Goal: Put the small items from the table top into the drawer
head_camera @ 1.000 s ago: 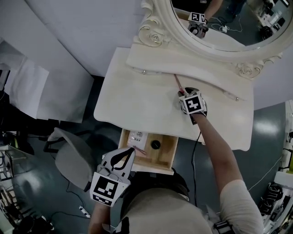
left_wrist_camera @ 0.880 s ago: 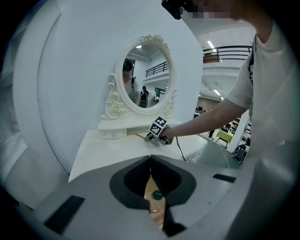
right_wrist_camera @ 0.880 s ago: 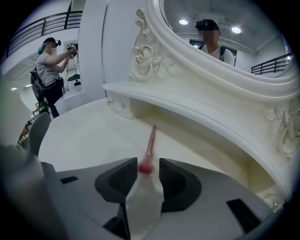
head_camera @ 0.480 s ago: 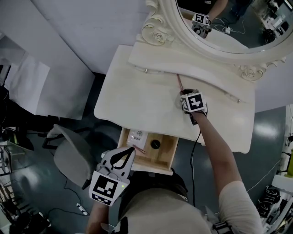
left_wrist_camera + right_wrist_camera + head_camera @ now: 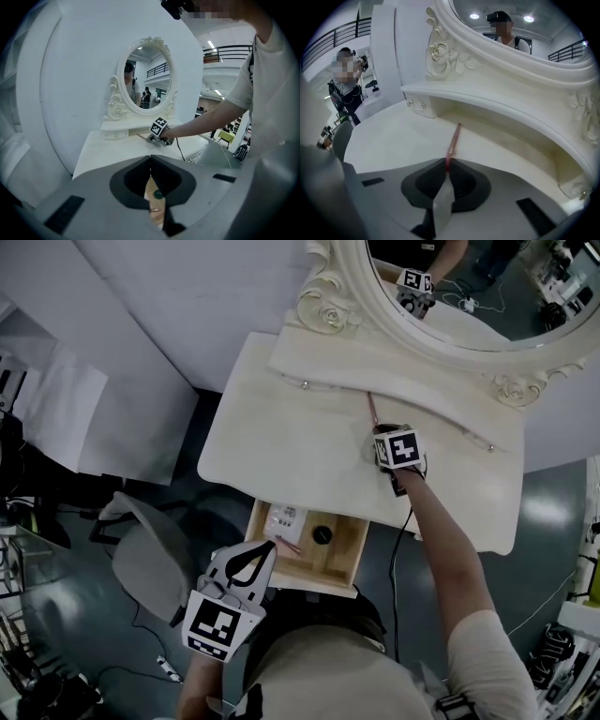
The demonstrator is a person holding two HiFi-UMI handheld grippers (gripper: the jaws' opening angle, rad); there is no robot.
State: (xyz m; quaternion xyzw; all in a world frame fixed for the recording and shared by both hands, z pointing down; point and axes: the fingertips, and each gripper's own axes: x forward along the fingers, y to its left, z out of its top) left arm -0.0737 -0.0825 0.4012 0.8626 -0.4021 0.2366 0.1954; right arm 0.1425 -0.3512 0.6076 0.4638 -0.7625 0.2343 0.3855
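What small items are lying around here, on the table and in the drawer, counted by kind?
Stick: 2, one on the table, one in the drawer
Packet: 1, in the drawer
Cap: 1, in the drawer
Total: 4

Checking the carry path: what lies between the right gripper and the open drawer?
Nothing: the head view shows bare table top between the drawer and the right gripper, whose jaws have just been closing on the pink stick.
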